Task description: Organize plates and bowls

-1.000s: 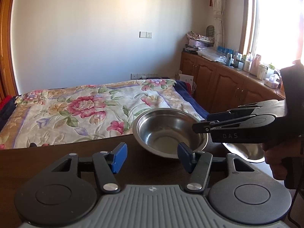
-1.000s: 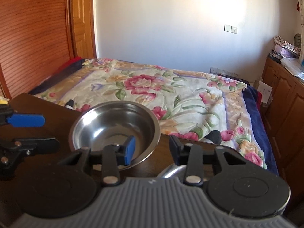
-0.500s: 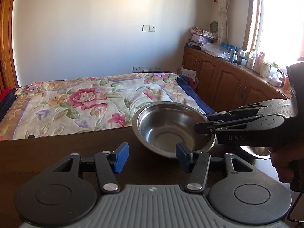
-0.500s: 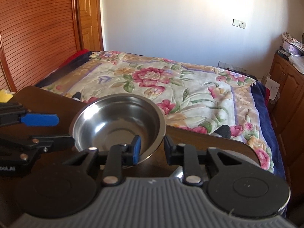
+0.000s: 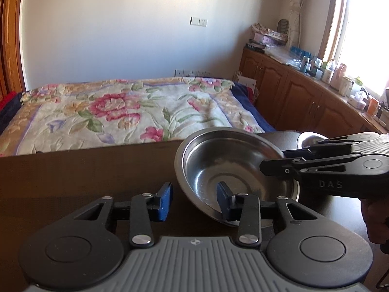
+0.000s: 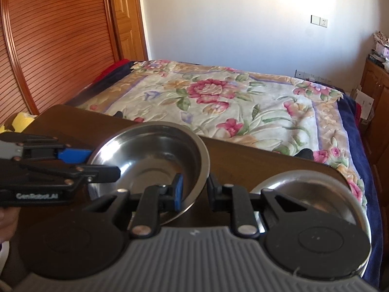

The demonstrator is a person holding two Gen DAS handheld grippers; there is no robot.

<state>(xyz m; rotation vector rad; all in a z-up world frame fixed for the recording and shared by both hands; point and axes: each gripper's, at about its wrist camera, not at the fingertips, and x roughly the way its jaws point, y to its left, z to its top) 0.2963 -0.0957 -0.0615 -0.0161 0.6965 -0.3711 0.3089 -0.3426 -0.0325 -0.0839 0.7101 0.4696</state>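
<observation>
A steel bowl point(image 5: 226, 168) hangs tilted over the dark wooden table point(image 5: 73, 170), its right side raised. My right gripper point(image 5: 274, 158) reaches in from the right and is shut on the rim; in the right wrist view the rim of the bowl point(image 6: 150, 155) sits between its narrow jaws point(image 6: 194, 189). My left gripper point(image 5: 194, 200) is open, with one finger inside the bowl and the other outside its left rim. From the right wrist view the left gripper point(image 6: 97, 163) straddles that same rim. A second steel bowl point(image 6: 304, 189) rests on the table at the right.
A bed with a floral cover point(image 5: 121, 112) lies just past the table's far edge. Wooden cabinets point(image 5: 304, 92) topped with bottles line the right wall under a window. A slatted wooden door point(image 6: 60, 48) stands at the left. A hand point(image 5: 374, 219) holds the right gripper.
The right gripper's jaws narrowed onto the bowl's rim and the bowl tipped up. The left gripper came closer, its right finger now inside the bowl.
</observation>
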